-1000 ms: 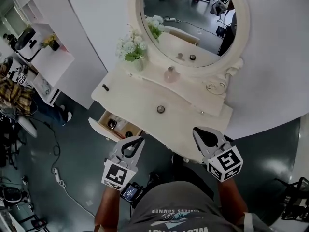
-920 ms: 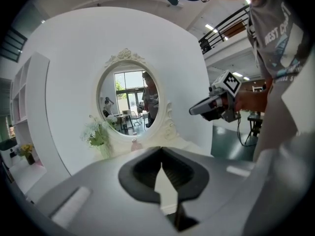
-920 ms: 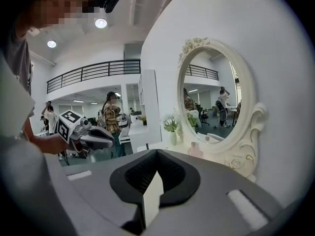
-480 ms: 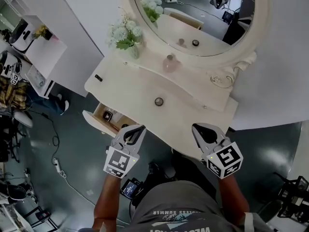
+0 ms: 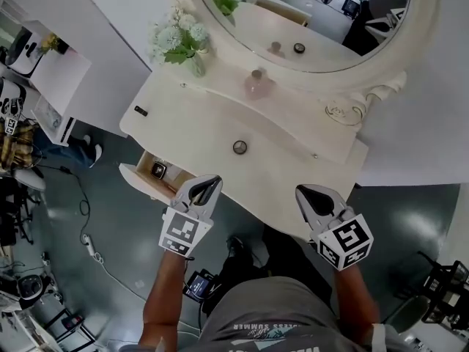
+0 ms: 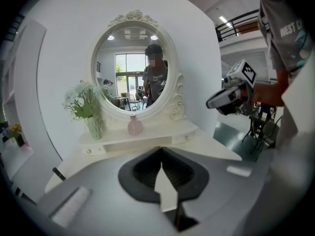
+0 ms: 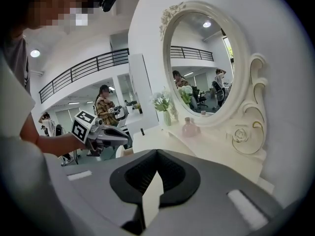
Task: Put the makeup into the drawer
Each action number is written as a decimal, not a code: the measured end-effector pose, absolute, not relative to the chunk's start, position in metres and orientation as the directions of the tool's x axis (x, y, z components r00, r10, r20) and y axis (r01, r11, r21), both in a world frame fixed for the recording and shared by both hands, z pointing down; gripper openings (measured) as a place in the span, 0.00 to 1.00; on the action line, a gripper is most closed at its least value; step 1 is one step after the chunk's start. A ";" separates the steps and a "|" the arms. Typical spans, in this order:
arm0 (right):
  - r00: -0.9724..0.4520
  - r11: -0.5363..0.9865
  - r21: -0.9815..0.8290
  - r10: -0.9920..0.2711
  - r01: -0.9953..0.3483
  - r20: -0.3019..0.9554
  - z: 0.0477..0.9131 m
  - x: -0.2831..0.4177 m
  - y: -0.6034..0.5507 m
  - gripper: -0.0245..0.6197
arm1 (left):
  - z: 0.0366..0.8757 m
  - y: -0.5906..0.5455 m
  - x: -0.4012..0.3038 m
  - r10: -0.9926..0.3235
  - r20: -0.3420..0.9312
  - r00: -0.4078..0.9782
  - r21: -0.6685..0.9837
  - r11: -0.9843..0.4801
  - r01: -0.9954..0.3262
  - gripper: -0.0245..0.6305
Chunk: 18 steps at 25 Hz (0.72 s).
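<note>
The person stands at the front edge of a cream dressing surface point(image 5: 190, 127) with a pair of tongs in each hand, both held over the dark floor point(image 5: 110, 218) just short of that edge. The left tongs point(image 5: 209, 188) are pressed together with nothing between them, and the right tongs point(image 5: 306, 195) likewise: tips meeting, empty. The two are well apart, and the curved front lip of the surface bulges toward the gap between them. The drawer point(image 5: 143, 182) stands pulled out under the left end of the front edge, jutting over the floor just beside the left tongs; a small dark item point(image 5: 158, 170) lies inside it. The makeup — a small round pot point(image 5: 239, 147) — sits alone in the middle of the surface with bare top all round it. A little black stick point(image 5: 141, 111) lies near the left edge. Along the back a raised ledge carries a pink bottle point(image 5: 256, 85) and a vase of flowers point(image 5: 183, 42) under the oval mirror point(image 5: 308, 13), tight against the white wall. Open floor lies to the left, crossed by a cable point(image 5: 86, 238).
</note>
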State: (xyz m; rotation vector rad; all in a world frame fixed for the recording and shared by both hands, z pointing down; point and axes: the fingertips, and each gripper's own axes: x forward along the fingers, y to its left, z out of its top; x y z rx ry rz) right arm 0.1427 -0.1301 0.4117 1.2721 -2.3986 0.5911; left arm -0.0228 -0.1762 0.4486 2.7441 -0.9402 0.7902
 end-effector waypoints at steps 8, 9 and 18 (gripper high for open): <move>-0.527 0.495 -0.215 -0.670 -0.842 0.523 0.437 0.152 -0.141 0.04 | 0.486 -0.216 -0.005 -0.509 0.553 0.659 -0.033 -0.805 -0.593 0.04; -0.527 0.492 -0.219 -0.667 -0.843 0.527 0.441 0.154 -0.142 0.04 | 0.492 -0.220 -0.003 -0.504 0.560 0.658 -0.031 -0.806 -0.591 0.04; -0.520 0.467 -0.250 -0.646 -0.848 0.558 0.472 0.170 -0.148 0.04 | 0.549 -0.249 0.014 -0.454 0.628 0.632 -0.007 -0.816 -0.579 0.06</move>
